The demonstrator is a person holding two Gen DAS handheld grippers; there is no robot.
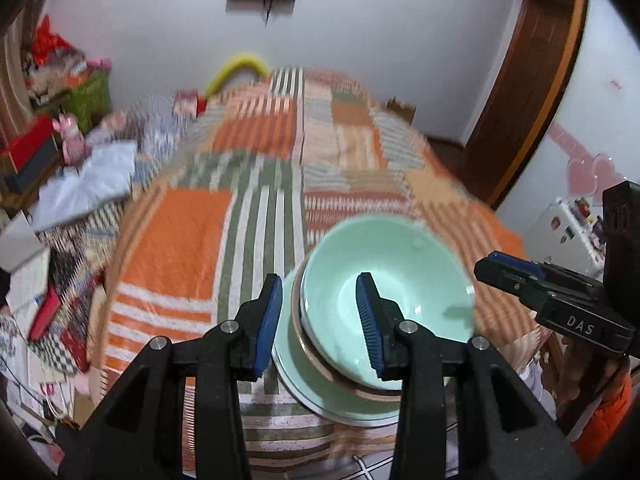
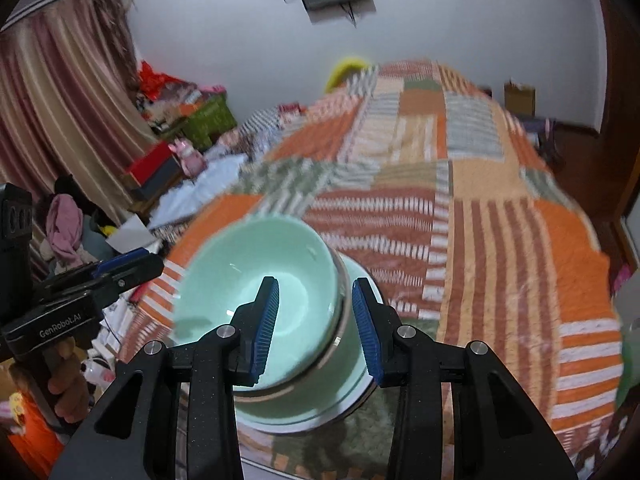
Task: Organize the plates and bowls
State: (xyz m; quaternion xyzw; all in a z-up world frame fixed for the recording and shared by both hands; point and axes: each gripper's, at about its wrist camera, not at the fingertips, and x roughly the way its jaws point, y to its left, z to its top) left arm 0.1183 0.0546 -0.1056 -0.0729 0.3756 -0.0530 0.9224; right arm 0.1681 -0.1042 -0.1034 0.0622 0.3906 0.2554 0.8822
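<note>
A mint green bowl (image 1: 400,280) (image 2: 248,256) is nested in a brown-rimmed bowl (image 1: 340,382), and both sit on a mint green plate (image 1: 296,368) (image 2: 288,416). The stack hangs tilted just above the patchwork bedcover (image 1: 180,248), near its front edge. My left gripper (image 1: 319,280) (image 2: 156,258) clamps the stack's left rim, one pad inside the bowl and the other outside the plate's edge. My right gripper (image 2: 315,282) (image 1: 486,266) clamps the opposite rim the same way. A hand in an orange sleeve holds each gripper.
The bed runs away from me toward a white wall. Left of it are clutter, a red box (image 1: 28,148) and a green basket (image 1: 88,98). A wooden door frame (image 1: 532,100) and a white fridge (image 1: 568,228) stand on the right.
</note>
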